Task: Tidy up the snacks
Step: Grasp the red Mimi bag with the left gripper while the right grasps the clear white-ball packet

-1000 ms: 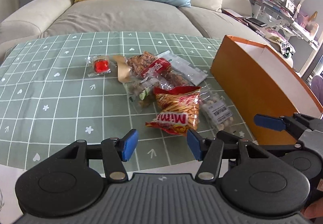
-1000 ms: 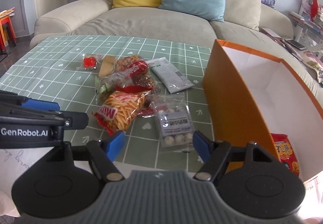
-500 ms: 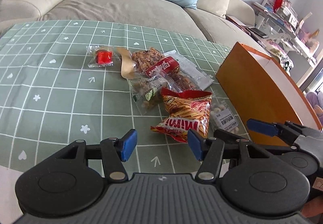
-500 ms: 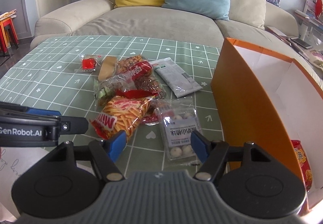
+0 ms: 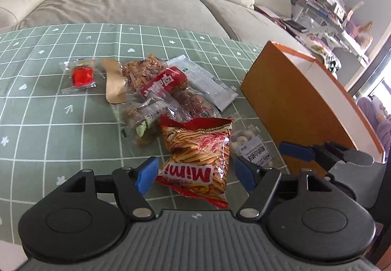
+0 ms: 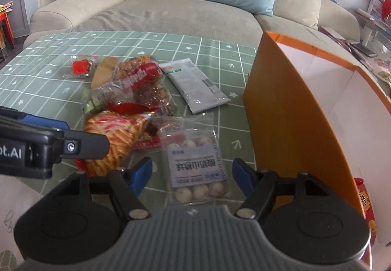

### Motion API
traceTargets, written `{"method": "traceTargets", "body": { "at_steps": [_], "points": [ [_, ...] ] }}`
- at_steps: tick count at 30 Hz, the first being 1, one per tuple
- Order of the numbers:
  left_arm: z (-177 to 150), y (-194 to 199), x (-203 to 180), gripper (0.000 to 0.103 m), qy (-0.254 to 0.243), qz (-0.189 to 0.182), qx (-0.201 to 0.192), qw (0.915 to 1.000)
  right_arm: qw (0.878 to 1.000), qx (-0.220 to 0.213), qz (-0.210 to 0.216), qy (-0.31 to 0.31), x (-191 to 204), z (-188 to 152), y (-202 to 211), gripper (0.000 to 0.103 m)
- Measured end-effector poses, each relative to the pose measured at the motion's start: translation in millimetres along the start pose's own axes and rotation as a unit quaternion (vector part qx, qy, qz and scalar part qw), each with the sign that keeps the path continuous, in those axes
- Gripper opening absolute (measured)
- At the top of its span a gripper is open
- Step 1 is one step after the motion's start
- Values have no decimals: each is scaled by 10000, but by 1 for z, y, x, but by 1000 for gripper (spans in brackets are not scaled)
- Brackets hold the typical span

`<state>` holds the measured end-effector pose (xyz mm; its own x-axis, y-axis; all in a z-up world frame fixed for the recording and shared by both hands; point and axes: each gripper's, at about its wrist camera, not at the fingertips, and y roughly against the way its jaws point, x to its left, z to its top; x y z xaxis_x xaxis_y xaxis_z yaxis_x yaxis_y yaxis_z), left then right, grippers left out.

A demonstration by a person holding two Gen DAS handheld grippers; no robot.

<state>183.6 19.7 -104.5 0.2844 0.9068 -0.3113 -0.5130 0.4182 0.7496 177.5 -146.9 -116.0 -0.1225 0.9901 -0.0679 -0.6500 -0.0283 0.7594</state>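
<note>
Left wrist view: my left tool point(image 5: 194, 173) sits low over the Mimi chip bag point(image 5: 198, 156), which lies on the bench point(image 5: 48, 112) at the near end of the snack pile. Its jaws have just been opening and now stand wide, blue pads either side of the bag's lower end, not pressing it; nothing gripped.

Beside the chips on the right, partly under them, is a clear pack of white balls point(image 5: 254, 148). Behind: a clear nut pack point(image 5: 144, 124), a red-labelled crispy snack pack point(image 5: 166, 82), a grey sachet point(image 5: 207, 82), a tan wafer point(image 5: 113, 82), and a small red candy point(image 5: 81, 75) set apart to the left. An orange box point(image 5: 293, 104) stands close on the right.

Right wrist view: my right tool point(image 6: 191, 174) hangs over the same pack of white balls point(image 6: 195, 163), jaws wide, pads flanking the pack, not clenched on it. Left tool's finger point(image 6: 48, 141) crosses in front of the chip bag point(image 6: 114, 134). The orange box point(image 6: 288, 119) is open-topped, white inside, with a red packet point(image 6: 365, 200) lying on its floor. A sofa point(image 6: 171, 14) with cushions sits behind the bench.
</note>
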Motion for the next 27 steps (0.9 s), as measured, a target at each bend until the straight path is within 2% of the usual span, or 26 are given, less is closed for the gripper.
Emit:
{"method": "traceTargets", "body": {
  "at_steps": [7,12,14,16,27],
  "points": [
    [10,-20,-9,84,-77,160,326,9993,9996,114,270,21,-5,-3,-16,71],
    [11,-26,-8,76,2,281,450,9986,9993,145,339,2,-5,-4,-20,69],
    [10,-26,-8,67,37,286,449,9986,9993,180,313,-21,-7,-4,-22,64],
    [9,-24,-8,62,74,342,441,9984,9992,185,340,-66,-9,-5,-23,62],
    [-2,-6,-9,52,490,584,544,9956,9988,270,403,79,-5,-9,-14,57]
  ]
}}
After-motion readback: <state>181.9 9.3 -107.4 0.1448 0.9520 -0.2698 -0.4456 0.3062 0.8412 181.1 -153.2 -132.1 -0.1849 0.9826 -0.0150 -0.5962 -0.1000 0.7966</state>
